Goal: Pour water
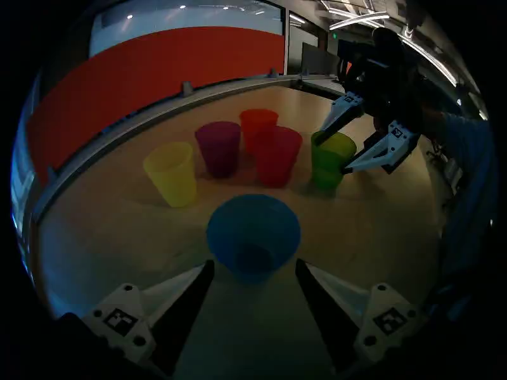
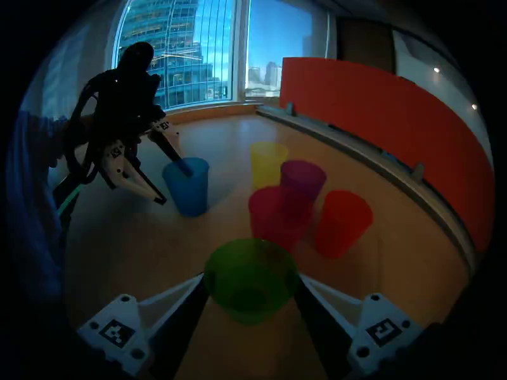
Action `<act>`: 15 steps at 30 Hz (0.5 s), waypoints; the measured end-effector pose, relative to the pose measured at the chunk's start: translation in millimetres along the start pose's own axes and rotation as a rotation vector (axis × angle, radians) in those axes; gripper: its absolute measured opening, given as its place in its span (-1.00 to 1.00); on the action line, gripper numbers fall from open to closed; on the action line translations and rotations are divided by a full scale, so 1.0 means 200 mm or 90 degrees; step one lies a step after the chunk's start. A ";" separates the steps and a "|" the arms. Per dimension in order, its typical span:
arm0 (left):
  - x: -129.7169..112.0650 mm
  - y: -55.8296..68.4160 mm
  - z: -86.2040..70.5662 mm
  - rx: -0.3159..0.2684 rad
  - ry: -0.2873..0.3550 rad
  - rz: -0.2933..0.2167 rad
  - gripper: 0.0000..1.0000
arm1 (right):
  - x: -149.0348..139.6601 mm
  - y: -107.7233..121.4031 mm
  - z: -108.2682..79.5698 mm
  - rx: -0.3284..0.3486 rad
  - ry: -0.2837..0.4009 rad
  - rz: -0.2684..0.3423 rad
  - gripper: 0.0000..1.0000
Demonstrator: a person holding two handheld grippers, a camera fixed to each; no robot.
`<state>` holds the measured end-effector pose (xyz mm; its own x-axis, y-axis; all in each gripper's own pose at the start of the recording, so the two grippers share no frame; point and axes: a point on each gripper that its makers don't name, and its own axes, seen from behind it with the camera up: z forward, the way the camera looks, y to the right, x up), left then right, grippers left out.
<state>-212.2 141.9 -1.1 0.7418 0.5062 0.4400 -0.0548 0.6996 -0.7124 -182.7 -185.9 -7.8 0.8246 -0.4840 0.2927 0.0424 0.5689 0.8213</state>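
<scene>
A blue cup [image 1: 253, 237] stands upright on the wooden table [image 1: 380, 221], between the tips of my left gripper [image 1: 253, 269]. That gripper is open, one finger on each side of the cup. A green cup [image 2: 250, 278] stands the same way between the spread fingers of my right gripper [image 2: 250, 277], also open. From the left gripper view, the right gripper [image 1: 332, 153] straddles the green cup [image 1: 331, 161] at the right. From the right gripper view, the left gripper [image 2: 175, 187] straddles the blue cup [image 2: 187, 187] at the left. I cannot make out water in either cup.
Between the two held cups stands a cluster: yellow cup [image 1: 171, 172], purple cup [image 1: 218, 147], orange-red cup [image 1: 258, 123] and crimson cup [image 1: 277, 154]. A raised rail [image 1: 127, 123] and a red panel [image 1: 158, 69] run along the table's far side. Windows [image 2: 184, 50] lie behind the left gripper.
</scene>
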 end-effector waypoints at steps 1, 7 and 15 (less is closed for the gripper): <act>0.00 0.00 -0.01 0.000 0.000 0.000 0.90 | 0.00 0.00 0.00 -0.002 0.001 0.001 0.82; -0.01 0.03 -0.03 -0.003 0.003 -0.006 0.90 | -0.02 0.01 -0.01 -0.006 0.004 0.007 0.82; -0.01 0.05 -0.05 -0.004 0.004 -0.011 0.90 | -0.04 0.01 -0.02 -0.014 0.009 0.018 0.88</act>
<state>-208.2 142.6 -15.1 0.7466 0.4912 0.4486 -0.0379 0.7047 -0.7085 -186.1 -177.7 -10.7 0.8339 -0.4576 0.3086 0.0306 0.5967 0.8019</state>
